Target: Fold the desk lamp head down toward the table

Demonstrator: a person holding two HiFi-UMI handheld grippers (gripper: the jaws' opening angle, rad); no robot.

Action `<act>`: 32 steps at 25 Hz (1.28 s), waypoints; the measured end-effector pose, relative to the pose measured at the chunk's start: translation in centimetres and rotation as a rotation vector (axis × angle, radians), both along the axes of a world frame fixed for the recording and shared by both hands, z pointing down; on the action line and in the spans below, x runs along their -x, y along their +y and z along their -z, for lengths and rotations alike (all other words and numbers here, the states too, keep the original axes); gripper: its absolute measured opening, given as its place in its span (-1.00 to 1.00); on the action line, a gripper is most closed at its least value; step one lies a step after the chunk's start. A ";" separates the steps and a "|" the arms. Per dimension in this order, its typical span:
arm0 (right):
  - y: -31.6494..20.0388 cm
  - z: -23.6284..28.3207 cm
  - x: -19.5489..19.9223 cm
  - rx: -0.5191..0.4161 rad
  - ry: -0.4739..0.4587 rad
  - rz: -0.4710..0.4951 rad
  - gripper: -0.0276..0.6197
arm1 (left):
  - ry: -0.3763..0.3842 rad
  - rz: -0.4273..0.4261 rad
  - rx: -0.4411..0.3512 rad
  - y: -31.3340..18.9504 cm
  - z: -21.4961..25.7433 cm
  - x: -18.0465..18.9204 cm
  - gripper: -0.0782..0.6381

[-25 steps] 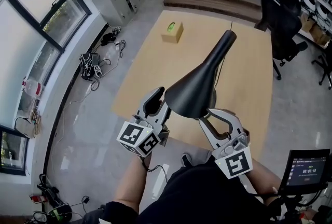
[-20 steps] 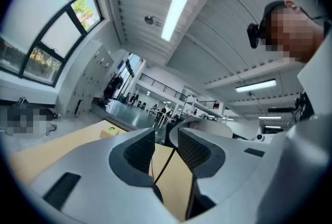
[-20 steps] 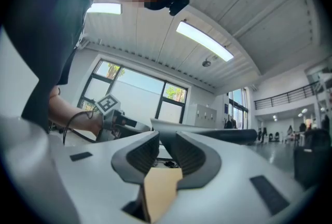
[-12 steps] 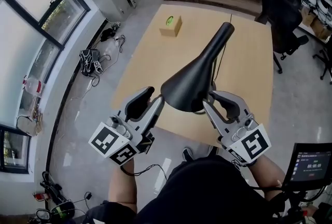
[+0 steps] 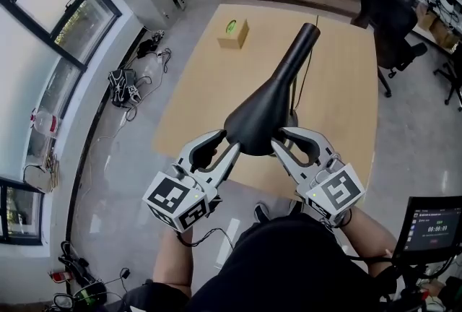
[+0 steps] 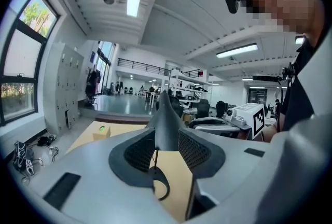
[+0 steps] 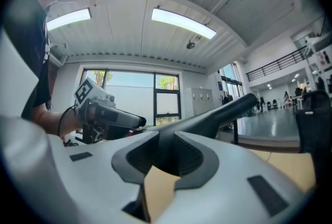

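Pointing its wide mouth back at you, the lamp head (image 5: pixel 261 115) lies over the near half of the desk (image 5: pixel 206 87), its long axis running from the flared shade at about 7 o'clock up along the tapering neck to a rounded end at about 1 o'clock. Your left tool (image 5: pixel 229 143) comes at the shade from 8 o'clock and your right tool (image 5: pixel 279 143) from 4 o'clock, and each gripper view shows the dark shell filling the gap between the ribbed pads, so both are clamped on the lamp head. Half a second ago both tools sat lower and wider, with the left one well out toward 8 o'clock and clear of the shade; now both have drawn in against the rim, and the neck's end has shifted slightly toward the far side of the desk. A small tan box (image 5: pixel 234 34) with a green mark on top sits near the far left corner of the desk, well apart from the lamp, as it did before. From the head view the shade covers whatever stand or base carries it, and it also covers the tips of both tools where they meet it. A thin dark cord (image 5: pixel 308 68) shows only beside the neck, running toward the far edge.
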State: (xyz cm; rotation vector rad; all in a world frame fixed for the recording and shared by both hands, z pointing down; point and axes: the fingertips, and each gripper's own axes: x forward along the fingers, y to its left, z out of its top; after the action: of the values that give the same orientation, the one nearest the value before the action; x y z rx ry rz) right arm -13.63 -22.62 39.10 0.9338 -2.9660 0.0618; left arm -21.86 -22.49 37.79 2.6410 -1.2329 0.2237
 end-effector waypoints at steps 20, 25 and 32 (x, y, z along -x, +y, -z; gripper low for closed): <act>-1.4 -4.3 -0.9 0.086 0.035 -0.072 -0.66 | -0.033 0.055 0.131 -1.2 -6.5 -2.0 -0.45; -1.7 -5.0 -1.1 0.106 0.043 -0.086 -0.66 | -0.021 0.078 0.146 -1.6 -7.6 -2.2 -0.45; -2.1 -5.7 -1.2 0.081 0.081 -0.115 -0.66 | -0.001 0.114 0.151 -1.9 -8.7 -2.4 -0.45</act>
State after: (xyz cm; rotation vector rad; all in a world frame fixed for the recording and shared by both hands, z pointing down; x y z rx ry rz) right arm -12.42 -24.68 44.85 1.0683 -2.8117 0.1420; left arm -19.47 -24.38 46.50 2.4352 -1.3070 0.2876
